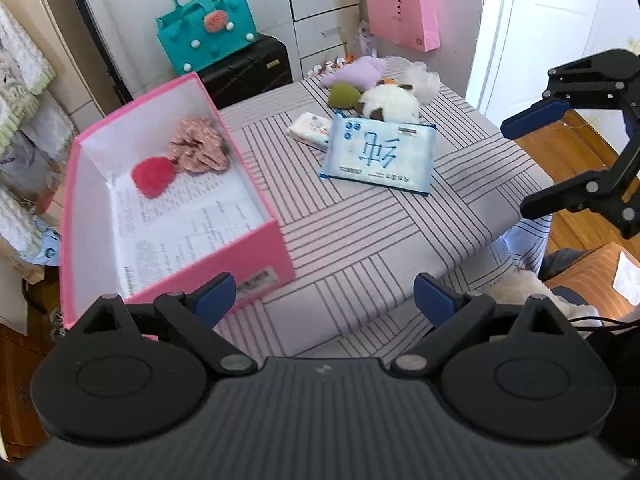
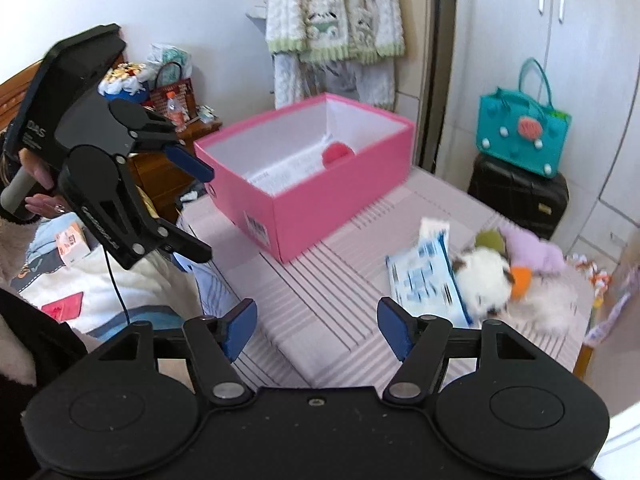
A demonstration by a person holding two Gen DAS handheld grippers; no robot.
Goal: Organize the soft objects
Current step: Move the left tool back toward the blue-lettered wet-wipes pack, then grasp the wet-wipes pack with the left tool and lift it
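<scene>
A pink box (image 1: 256,246) (image 2: 320,216) stands open on the striped table. Inside lie a red pompom (image 1: 153,176) (image 2: 338,152) and a pink floral scrunchie (image 1: 198,150). Beyond it on the table lie a blue tissue pack (image 1: 380,154) (image 2: 426,280), a small white pack (image 1: 310,130), a white plush cat (image 1: 390,102) (image 2: 486,274), a green plush (image 1: 342,95), a purple plush (image 1: 354,74) (image 2: 530,254) and a white puff (image 1: 424,80). My left gripper (image 1: 324,300) (image 2: 196,208) is open and empty above the table's near edge. My right gripper (image 2: 318,330) (image 1: 520,164) is open and empty, right of the table.
A teal handbag (image 1: 208,28) (image 2: 520,136) sits on a black suitcase (image 1: 248,68) (image 2: 520,196) behind the table. A pink paper bag (image 1: 404,10) hangs at the wardrobe. Knitted clothes (image 2: 336,20) hang behind the box. A bed with clutter (image 2: 80,280) lies left.
</scene>
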